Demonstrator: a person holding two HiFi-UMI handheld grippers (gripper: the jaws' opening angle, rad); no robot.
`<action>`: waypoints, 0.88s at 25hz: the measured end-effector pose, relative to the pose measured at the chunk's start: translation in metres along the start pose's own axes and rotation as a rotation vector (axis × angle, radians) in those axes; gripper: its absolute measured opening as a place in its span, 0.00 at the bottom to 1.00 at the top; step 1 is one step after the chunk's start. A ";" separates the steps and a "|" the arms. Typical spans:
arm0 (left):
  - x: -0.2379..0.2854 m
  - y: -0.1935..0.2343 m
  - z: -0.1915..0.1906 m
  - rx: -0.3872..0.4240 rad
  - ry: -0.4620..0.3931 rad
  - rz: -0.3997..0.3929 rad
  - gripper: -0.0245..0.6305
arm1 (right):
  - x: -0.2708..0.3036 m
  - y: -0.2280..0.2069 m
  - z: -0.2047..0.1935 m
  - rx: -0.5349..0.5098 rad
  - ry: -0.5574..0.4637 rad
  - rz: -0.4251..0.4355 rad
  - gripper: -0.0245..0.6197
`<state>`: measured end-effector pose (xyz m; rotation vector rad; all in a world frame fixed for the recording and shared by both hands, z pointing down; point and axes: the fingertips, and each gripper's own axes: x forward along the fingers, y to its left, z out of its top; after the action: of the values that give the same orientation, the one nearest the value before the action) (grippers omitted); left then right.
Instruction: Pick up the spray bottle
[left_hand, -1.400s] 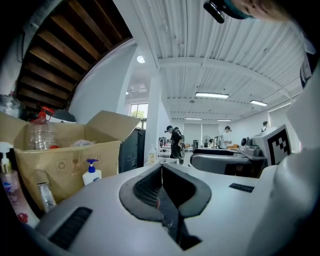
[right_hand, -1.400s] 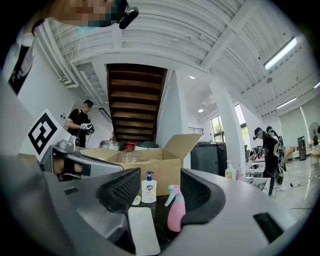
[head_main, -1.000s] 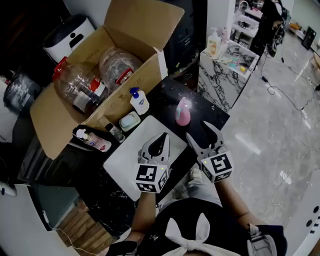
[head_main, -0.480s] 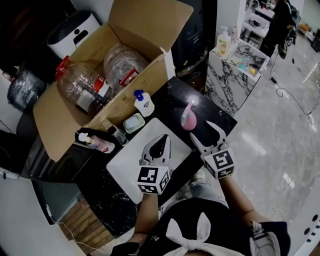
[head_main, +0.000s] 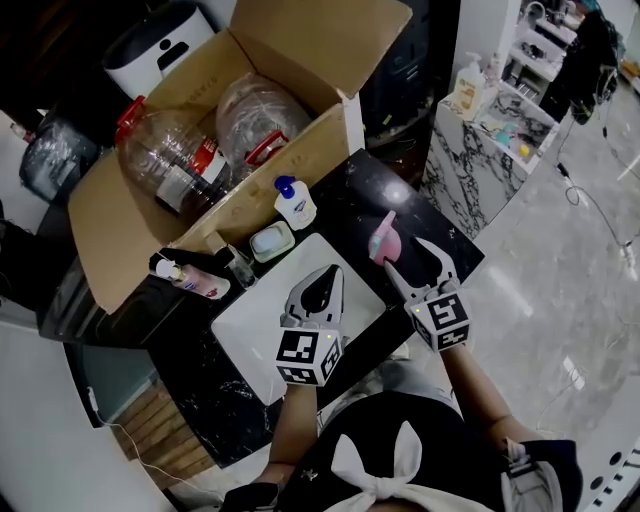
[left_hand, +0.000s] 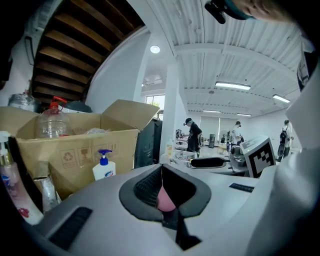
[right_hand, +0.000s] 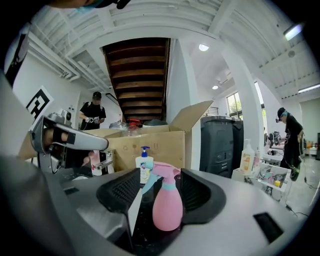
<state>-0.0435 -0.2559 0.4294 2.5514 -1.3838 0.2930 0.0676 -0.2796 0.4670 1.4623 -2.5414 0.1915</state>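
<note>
Grasp not yet made: the right tongs (head_main: 405, 258) are spread wide, and the pink spray bottle (right_hand: 167, 207) stands upright between their jaws on the dark worktop (head_main: 345, 205). In the right gripper view a slim gap shows on either side of the bottle's body, so neither pad seems to press it, and its base sits flat on the worktop. The approach looks finished. What remains, by my reading, is to close on the body below the trigger head and lift it. The left tongs (head_main: 326, 274) are brought together with nothing between them, over a white board (head_main: 250, 335) to the left of the right pair, and have no part in this. Beyond the tips of both pairs stand a blue-pump soap bottle (head_main: 297, 205) and an open cardboard box (head_main: 260, 215) — well apart from the bottle.
</note>
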 end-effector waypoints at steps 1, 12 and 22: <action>0.002 0.001 0.000 -0.002 0.000 0.005 0.08 | 0.003 -0.002 -0.001 -0.003 0.004 0.004 0.40; 0.018 0.014 -0.007 -0.027 0.022 0.055 0.08 | 0.030 -0.019 -0.025 -0.022 0.065 0.035 0.40; 0.025 0.023 -0.011 -0.043 0.036 0.088 0.08 | 0.050 -0.023 -0.040 -0.039 0.111 0.070 0.40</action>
<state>-0.0498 -0.2847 0.4495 2.4422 -1.4756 0.3193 0.0676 -0.3242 0.5179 1.3121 -2.4942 0.2255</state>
